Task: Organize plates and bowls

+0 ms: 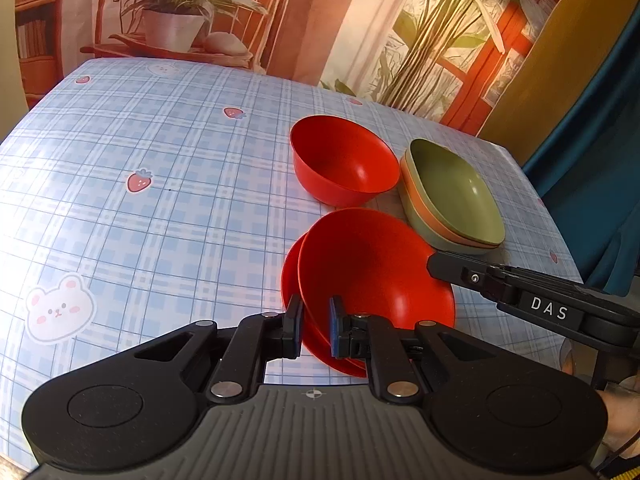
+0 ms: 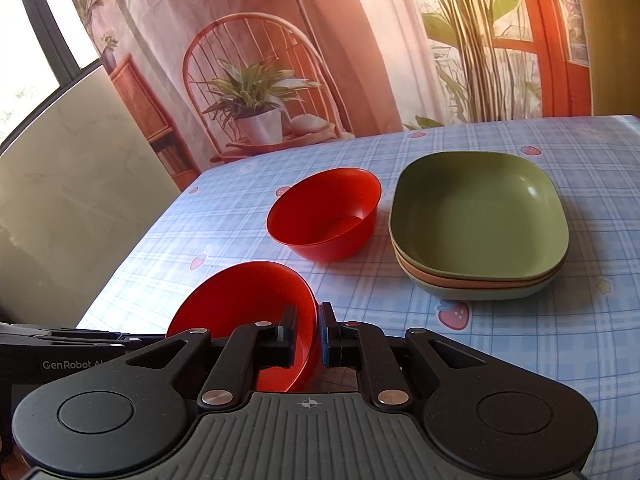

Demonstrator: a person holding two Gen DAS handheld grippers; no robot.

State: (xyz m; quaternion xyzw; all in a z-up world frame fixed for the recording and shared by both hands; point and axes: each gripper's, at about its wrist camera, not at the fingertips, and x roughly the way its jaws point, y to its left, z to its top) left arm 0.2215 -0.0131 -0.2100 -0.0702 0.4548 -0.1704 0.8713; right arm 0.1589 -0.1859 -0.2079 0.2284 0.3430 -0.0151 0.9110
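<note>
Left tool (image 1: 315, 330) and right tool (image 2: 319, 334) clamped on nested red bowls' (image 1: 372, 272) opposite rims, bare tablecloth (image 1: 160, 168) leftward.

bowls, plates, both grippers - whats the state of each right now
nested red bowls: two, tilted, rim pinched from both sides
left gripper: shut on the near rim
right gripper: shut on the opposite rim
lone red bowl: upright, empty, free on the table
plate stack: three, nested, green on top, untouched

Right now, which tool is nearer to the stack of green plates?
Right. The right tool, shut on the rim of the near red bowl, is on the side facing the plate stack. The left tool grips the bowl's opposite rim, farther away.
</note>
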